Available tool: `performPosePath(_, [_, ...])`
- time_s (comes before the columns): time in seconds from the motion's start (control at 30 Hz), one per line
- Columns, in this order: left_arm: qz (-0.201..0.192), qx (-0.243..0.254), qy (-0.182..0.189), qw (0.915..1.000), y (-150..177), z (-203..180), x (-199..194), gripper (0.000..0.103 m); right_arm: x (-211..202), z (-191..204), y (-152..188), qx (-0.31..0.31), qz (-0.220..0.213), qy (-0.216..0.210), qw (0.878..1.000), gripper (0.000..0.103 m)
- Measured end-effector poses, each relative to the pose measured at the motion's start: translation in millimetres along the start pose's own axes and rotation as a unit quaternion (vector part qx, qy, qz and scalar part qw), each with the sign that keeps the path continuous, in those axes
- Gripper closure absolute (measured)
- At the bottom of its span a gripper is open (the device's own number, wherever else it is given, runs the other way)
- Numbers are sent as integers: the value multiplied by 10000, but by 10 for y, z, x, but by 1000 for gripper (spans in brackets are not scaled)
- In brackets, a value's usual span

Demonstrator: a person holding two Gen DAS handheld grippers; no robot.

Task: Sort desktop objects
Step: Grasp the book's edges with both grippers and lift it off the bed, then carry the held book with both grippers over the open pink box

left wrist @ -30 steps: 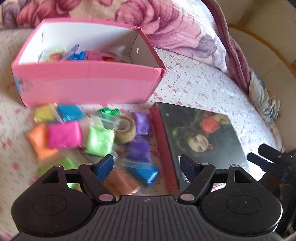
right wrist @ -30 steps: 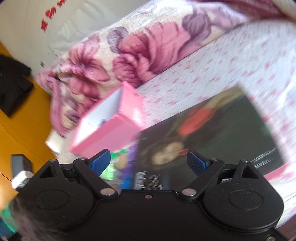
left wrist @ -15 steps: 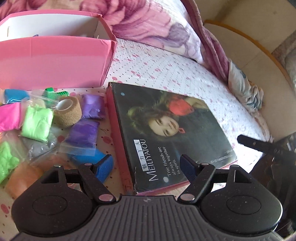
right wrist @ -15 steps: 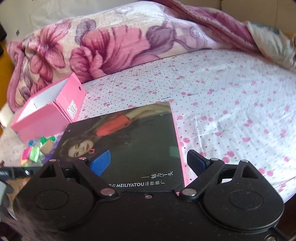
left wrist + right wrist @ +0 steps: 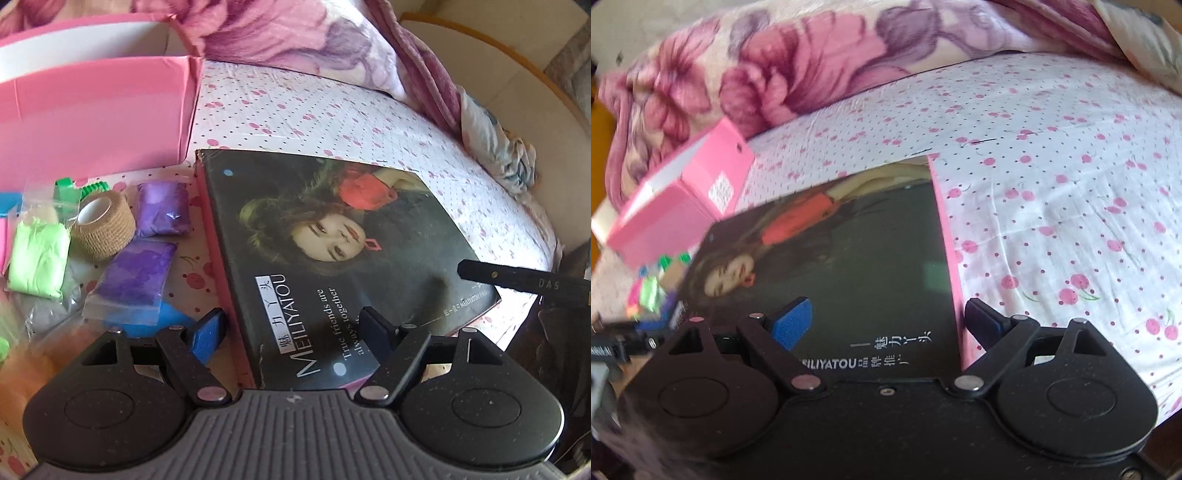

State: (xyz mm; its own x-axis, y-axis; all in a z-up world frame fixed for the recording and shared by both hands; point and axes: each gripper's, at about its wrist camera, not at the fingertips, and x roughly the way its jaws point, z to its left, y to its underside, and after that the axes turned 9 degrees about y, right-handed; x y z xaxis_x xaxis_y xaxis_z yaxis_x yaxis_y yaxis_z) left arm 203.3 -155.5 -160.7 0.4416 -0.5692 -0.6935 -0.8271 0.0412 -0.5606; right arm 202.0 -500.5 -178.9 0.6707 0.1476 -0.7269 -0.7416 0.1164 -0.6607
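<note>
Warm daylight fills both views, brightest on the spotted bed sheet (image 5: 1052, 155) at the upper right of the right wrist frame, where the white cloth nearly washes out. The dark glossy box lid (image 5: 332, 236) picks up a soft sheen and, in the right wrist view, a pale greenish reflection near its right edge. The pink box (image 5: 683, 206) and colored packets (image 5: 650, 291) at the left of that frame are smeared by motion blur. Fisheye bending curves every edge, and the frame corners go dark. The left wrist view is sharper; its lower left is out of focus.
</note>
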Motion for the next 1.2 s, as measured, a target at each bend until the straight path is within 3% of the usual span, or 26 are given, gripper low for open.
performPosePath(0.2, [133,49,62,9999,62,-43,-123,25,-339,100,33,-171,-167,-37,9997,11])
performPosePath(0.6, [-12,160,279,9995,112,-337,-584,24,-1018,301,100,-514,-501,-110,9974,11])
performPosePath(0.73, [-165,115,346,9992,84,-351,-786,24,-972,213,19,-550,-695,-197,9959,11])
performPosePath(1.2, [-880,149,-13,9960,-96,-5,-1703,24,-1074,1144,-269,-999,-1080,-587,9874,11])
